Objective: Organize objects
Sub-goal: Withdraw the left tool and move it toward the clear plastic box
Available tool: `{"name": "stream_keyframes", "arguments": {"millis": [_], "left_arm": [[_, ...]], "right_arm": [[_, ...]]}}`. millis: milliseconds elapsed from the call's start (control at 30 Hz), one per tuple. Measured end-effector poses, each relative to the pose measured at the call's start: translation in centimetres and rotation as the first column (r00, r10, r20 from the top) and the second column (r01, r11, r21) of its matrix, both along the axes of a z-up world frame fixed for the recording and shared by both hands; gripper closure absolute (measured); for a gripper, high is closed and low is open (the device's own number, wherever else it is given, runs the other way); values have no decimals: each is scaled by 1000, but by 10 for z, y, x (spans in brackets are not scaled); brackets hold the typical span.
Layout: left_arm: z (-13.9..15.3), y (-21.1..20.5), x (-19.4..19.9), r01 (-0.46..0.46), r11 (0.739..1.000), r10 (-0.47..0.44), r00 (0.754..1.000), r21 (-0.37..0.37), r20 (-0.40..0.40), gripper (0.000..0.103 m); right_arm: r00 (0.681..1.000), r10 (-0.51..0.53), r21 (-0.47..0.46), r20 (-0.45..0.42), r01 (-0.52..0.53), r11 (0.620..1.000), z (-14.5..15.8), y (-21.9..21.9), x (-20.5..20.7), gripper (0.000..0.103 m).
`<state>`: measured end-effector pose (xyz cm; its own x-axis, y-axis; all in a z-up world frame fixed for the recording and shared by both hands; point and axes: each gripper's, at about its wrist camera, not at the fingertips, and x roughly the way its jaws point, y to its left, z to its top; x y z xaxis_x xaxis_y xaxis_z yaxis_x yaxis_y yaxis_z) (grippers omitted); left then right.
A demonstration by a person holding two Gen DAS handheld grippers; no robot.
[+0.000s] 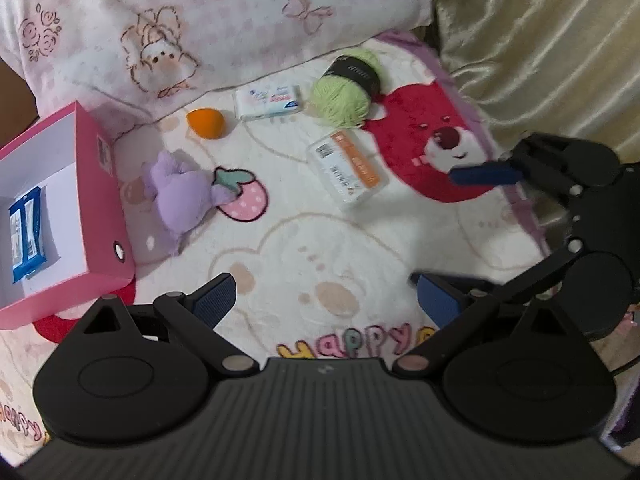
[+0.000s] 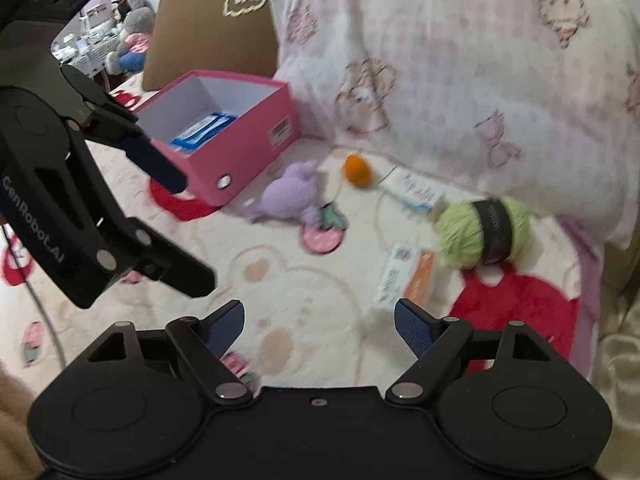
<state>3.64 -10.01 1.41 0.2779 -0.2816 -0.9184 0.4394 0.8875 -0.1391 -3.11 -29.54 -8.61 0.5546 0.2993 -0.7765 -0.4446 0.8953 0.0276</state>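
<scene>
On a bear-print blanket lie a purple plush, an orange egg-shaped sponge, a white tissue pack, a green yarn ball with a black band, and a clear packet with an orange label. An open pink box at the left holds a blue packet. My left gripper hangs open over the blanket, holding nothing. My right gripper is open and holds nothing, near the clear packet.
A pink checked pillow lies behind the objects. Beige satin fabric rises at the right. A brown cushion stands behind the box, with a cluttered shelf and a soft toy far beyond it.
</scene>
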Motion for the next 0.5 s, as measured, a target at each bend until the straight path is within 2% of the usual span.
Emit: {"name": "stream_keyframes", "arguments": {"millis": [67, 200, 300, 500], "left_arm": [[-5, 4, 5, -19, 1000, 19, 1000, 8, 10, 5], [-13, 7, 15, -39, 999, 40, 999, -23, 18, 5], [-17, 3, 21, -35, 998, 38, 998, -46, 59, 5], [-42, -5, 33, -37, 999, 42, 989, -37, 140, 5]], "right_arm": [[999, -12, -22, 34, 13, 1000, -6, 1, 1, 17], [999, -41, 19, 37, 40, 999, -19, -3, 12, 17], [996, -79, 53, 47, 77, 996, -31, -8, 17, 17], [986, -105, 60, 133, 97, 993, -61, -13, 22, 17]]}}
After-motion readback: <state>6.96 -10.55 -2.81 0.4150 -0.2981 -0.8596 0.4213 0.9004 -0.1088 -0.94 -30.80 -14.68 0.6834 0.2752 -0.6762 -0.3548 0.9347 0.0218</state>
